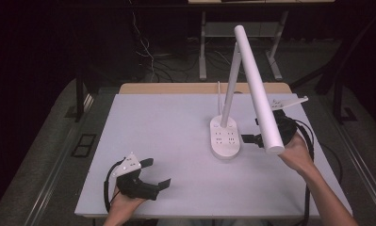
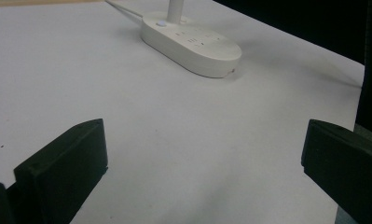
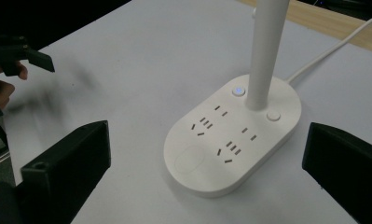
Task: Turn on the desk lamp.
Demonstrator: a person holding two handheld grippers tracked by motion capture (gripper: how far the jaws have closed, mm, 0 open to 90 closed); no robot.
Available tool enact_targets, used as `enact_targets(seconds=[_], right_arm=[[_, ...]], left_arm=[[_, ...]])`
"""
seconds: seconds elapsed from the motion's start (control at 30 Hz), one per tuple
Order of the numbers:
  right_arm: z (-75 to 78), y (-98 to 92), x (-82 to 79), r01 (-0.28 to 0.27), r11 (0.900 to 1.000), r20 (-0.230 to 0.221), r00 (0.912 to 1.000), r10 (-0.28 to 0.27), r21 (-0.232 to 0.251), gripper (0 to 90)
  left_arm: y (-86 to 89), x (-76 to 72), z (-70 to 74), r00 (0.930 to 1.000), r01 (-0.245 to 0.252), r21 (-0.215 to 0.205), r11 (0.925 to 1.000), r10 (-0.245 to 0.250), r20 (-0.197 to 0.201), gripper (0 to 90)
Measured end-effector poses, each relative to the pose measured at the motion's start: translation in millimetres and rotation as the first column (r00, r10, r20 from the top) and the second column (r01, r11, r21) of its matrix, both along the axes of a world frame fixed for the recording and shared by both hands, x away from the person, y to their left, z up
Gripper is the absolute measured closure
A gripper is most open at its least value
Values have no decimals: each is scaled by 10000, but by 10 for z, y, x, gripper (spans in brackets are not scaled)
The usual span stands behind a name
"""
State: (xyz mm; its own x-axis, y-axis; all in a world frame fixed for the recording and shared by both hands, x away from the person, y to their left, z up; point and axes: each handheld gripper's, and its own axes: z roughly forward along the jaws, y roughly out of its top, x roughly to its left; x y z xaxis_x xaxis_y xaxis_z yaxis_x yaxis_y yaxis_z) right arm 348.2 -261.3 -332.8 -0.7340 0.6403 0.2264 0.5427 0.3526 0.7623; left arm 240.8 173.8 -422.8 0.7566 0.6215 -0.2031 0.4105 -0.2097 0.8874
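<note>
the right claw [image 1: 251,140] hangs spread just beside the lamp base [image 1: 224,137], touching nothing. the left claw [image 1: 158,174] sits spread and empty over the tabletop [image 1: 167,122], well apart from the lamp base.

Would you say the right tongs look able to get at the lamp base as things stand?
Probably yes. The right tongs are open beside the lamp base, with bare table between them. The slanted lamp head hangs above the hand, not in its path.
</note>
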Motion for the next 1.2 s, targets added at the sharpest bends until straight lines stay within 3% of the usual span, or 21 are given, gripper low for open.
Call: enact_targets(seconds=[0.63, 1.2], right_arm=[[-46, -1, 403, 356, 9993, -119, 9993, -355, 82, 8], [-321, -17, 723, 659, 9978, -319, 9973, -660, -38, 8]], left_arm=[[2, 1, 2, 10000, 81, -81, 9999, -81, 16, 0], [4, -1, 4, 9999, 144, -155, 9998, -144, 33, 0]])
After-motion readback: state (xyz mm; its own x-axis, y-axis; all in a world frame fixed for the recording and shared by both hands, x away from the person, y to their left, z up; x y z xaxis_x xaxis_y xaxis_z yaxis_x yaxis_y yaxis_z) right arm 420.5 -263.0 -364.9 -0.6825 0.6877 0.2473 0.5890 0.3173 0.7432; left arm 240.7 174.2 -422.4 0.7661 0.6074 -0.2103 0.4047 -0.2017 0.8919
